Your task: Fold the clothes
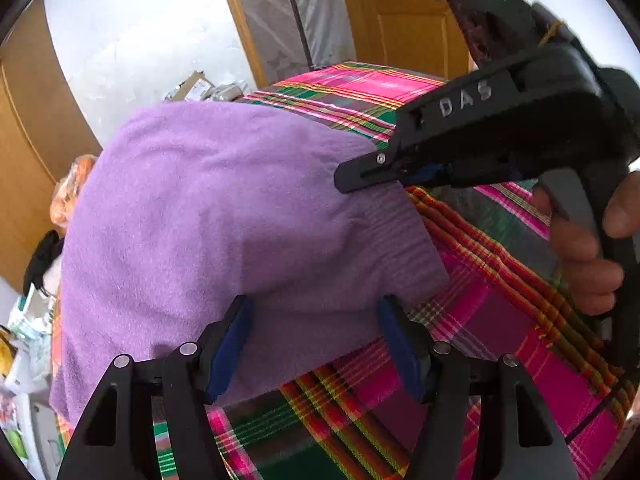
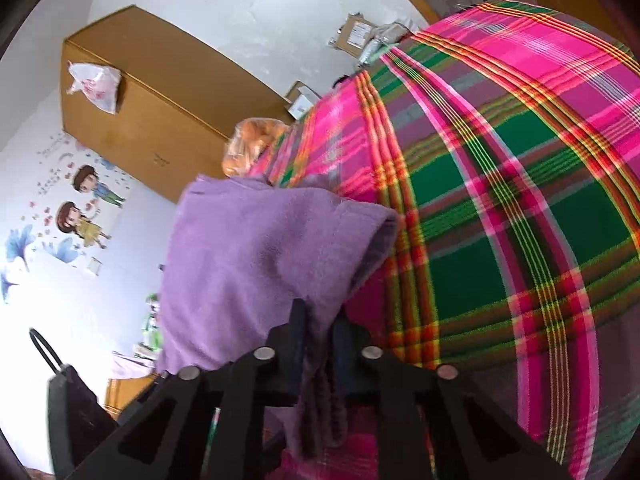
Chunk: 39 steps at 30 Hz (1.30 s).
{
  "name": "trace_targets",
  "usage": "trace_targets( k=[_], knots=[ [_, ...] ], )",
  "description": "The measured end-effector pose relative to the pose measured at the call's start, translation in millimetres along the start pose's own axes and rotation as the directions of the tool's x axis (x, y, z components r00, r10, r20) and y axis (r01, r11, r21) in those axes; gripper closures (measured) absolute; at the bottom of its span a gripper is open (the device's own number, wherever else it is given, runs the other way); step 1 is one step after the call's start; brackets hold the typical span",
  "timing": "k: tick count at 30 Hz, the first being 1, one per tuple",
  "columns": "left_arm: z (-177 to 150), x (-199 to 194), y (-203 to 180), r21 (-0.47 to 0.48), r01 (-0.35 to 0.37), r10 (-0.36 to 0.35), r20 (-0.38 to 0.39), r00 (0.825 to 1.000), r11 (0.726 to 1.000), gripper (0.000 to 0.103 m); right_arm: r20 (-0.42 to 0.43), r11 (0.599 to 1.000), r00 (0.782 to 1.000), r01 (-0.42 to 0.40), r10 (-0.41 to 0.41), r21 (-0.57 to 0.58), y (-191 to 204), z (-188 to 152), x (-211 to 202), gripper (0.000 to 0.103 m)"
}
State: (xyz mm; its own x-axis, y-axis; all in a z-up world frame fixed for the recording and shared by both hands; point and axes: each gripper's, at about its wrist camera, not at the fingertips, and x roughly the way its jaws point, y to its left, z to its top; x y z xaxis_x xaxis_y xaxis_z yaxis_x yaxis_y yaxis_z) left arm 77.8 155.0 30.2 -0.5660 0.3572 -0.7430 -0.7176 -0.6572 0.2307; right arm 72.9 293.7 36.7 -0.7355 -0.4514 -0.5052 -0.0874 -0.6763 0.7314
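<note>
A fuzzy purple sweater lies spread on a pink and green plaid bedspread. At the bottom of the left wrist view my left gripper is open, its blue pads standing either side of the sweater's near ribbed edge. A hand holds my right gripper, which comes in from the upper right and is shut on the sweater's far side edge. In the right wrist view that gripper pinches purple sweater fabric between its close-set fingers, lifting it off the plaid bedspread.
A large brown cabinet stands by the wall with a white plastic bag on it. An orange bag lies at the bed's far edge. Parcels lie on the floor near a wooden door.
</note>
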Motion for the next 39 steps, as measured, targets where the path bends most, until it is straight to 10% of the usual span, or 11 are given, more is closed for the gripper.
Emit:
trace_targets(
  k=[21,33,39],
  knots=[
    [-5.3,-65.6,45.5,-0.141,0.030,0.001,0.215,0.977,0.990,0.035,-0.033,0.964,0.980,-0.199,0.197,-0.174,122.5,12.5,14.9,0.097],
    [-9.0,-47.4,101.9,-0.385,0.022,0.056,0.190,0.980,0.923,0.036,-0.079,0.959,0.971,-0.236,0.226,-0.159,142.8,6.1,33.9,0.097],
    [-24.1,-45.6,117.0,-0.466,0.094,-0.010,0.179,0.984,0.880,0.081,-0.103,0.962,0.974,-0.216,0.200,-0.168,147.4,-0.6,43.8,0.097]
  ],
)
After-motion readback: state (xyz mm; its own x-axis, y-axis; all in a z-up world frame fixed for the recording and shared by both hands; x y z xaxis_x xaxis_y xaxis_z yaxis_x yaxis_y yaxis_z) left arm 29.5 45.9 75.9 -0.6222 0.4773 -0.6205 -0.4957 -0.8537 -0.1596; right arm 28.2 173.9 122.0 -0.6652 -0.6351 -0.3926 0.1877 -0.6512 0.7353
